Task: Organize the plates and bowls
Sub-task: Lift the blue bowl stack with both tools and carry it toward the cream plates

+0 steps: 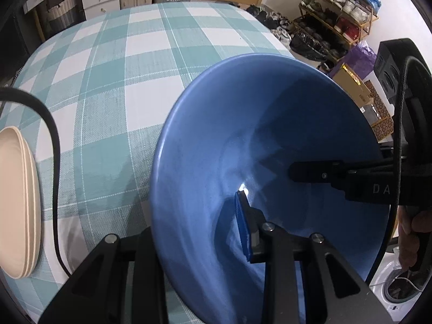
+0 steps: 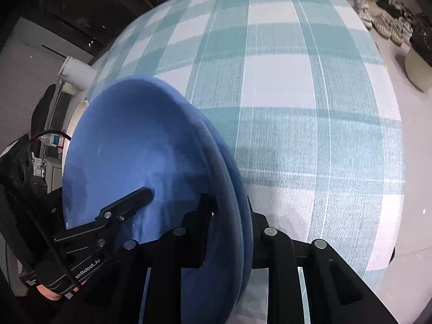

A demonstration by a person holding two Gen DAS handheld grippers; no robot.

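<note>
A surface (image 1: 113, 62) covered in a teal-and-white checked cloth fills most of both wrist views.

In the left wrist view, a large blue plate (image 1: 216, 135) stands tilted on edge, filling the centre and right of the frame. The left gripper (image 1: 199, 232) rises from the bottom edge and straddles the plate's rim: one finger, faced with a blue pad (image 1: 243, 224), lies against the plate's inner face, and the other sits behind the rim at lower left, so the fingers are clamped on the plate. The right gripper (image 1: 318, 174) reaches in from the right edge, one black finger lying across the plate's inner face. At the far left edge a stack of cream plates (image 1: 19, 202) rests on the cloth, with a black cable (image 1: 54, 162) looping just beside it. A shoe rack (image 1: 340, 10) stands at the upper right.

In the right wrist view, two blue plates (image 2: 140, 145) nest together at lower left, tilted up off the cloth. The right gripper (image 2: 229, 221) straddles their rim, a finger on each side, clamped on the pair. The left gripper (image 2: 135, 197) enters from the lower left. Shoes (image 2: 383, 21) line the floor at upper right.
</note>
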